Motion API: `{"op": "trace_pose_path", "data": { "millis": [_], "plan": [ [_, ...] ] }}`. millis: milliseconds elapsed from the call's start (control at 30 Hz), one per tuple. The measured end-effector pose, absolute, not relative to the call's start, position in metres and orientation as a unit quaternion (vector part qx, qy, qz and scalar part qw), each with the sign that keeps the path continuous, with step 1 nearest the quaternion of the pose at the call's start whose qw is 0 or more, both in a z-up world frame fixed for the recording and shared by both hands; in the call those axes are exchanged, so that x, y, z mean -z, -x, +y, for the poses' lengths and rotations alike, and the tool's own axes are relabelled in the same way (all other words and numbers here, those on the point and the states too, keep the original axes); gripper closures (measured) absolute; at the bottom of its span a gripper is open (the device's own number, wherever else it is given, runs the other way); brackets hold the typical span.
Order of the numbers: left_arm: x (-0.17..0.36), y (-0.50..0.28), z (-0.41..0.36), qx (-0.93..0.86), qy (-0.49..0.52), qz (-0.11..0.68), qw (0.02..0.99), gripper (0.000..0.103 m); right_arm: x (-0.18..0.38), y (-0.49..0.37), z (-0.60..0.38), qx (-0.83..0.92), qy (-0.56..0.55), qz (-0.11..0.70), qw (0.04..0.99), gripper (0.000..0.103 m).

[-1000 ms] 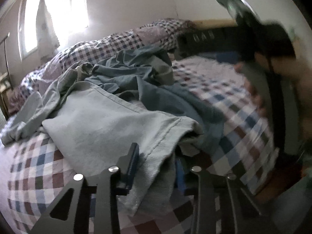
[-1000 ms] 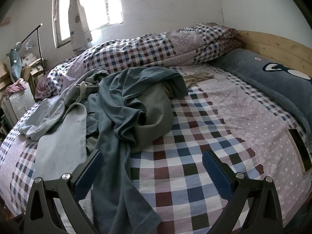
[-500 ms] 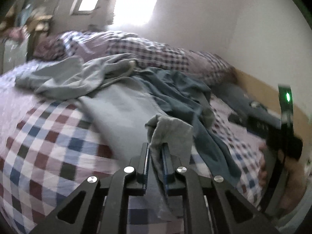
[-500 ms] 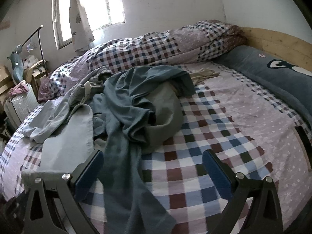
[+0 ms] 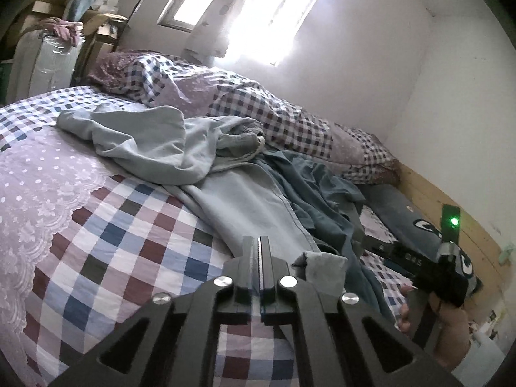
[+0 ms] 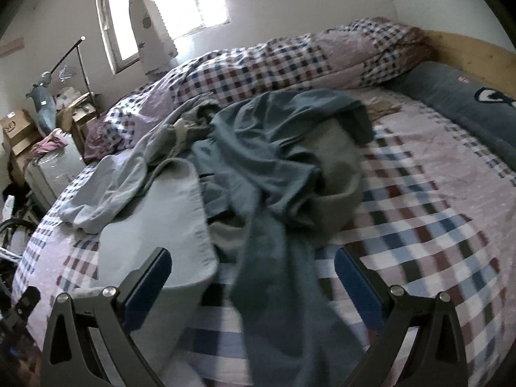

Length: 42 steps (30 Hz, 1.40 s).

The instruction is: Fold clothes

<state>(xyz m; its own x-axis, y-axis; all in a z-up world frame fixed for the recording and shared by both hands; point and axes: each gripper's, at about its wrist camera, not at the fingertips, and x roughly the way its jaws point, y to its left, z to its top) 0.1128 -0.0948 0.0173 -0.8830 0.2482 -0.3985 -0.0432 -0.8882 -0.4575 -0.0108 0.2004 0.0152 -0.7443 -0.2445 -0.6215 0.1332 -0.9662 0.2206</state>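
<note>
Checked bedding (image 5: 135, 232) spreads beneath us. Our left gripper (image 5: 260, 258) pinches the hem of the pale trousers (image 5: 245, 206), though the clamped cloth is barely visible. Our right gripper (image 6: 251, 277) hovers spread wide over the teal garment (image 6: 258, 161), blurred.

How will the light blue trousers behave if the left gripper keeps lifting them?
Probably floppy: the trousers lie draped in soft folds, so they should hang and trail. Likely fairly heavy for cloth, judging by the stitched hem. They may drag the teal garment overlapping them. The left gripper pinches only an edge, so slipping is possible.
</note>
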Motion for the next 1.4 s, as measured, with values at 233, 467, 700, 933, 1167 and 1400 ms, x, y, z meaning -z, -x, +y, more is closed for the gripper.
{"op": "trace_pose_path", "data": {
  "millis": [233,467,700,933,1167,1400],
  "plan": [
    [-0.025,-0.109,-0.095,-0.942,0.227,-0.232,0.09,0.064,-0.015,-0.01,0.163,0.908,-0.374,-0.076,0.174,0.0],
    [-0.037,-0.114,-0.108,-0.939,0.186,-0.277,0.08,0.021,-0.02,-0.068,0.106,0.905,-0.35,0.025,0.241,0.0],
    [-0.032,-0.113,-0.116,-0.938,0.194,-0.279,0.069,0.021,-0.002,-0.083,0.069,0.899,-0.353,0.096,0.24,0.027],
    [-0.023,-0.11,-0.125,-0.927,0.206,-0.302,0.079,0.021,0.017,-0.062,0.063,0.896,-0.382,0.115,0.193,0.054],
    [-0.023,-0.109,-0.127,-0.927,0.206,-0.305,0.074,0.021,0.018,-0.065,0.055,0.896,-0.378,0.122,0.197,0.059],
    [-0.018,-0.107,-0.131,-0.923,0.213,-0.313,0.065,0.021,0.028,-0.07,0.044,0.898,-0.365,0.154,0.192,0.047]
  ]
}}
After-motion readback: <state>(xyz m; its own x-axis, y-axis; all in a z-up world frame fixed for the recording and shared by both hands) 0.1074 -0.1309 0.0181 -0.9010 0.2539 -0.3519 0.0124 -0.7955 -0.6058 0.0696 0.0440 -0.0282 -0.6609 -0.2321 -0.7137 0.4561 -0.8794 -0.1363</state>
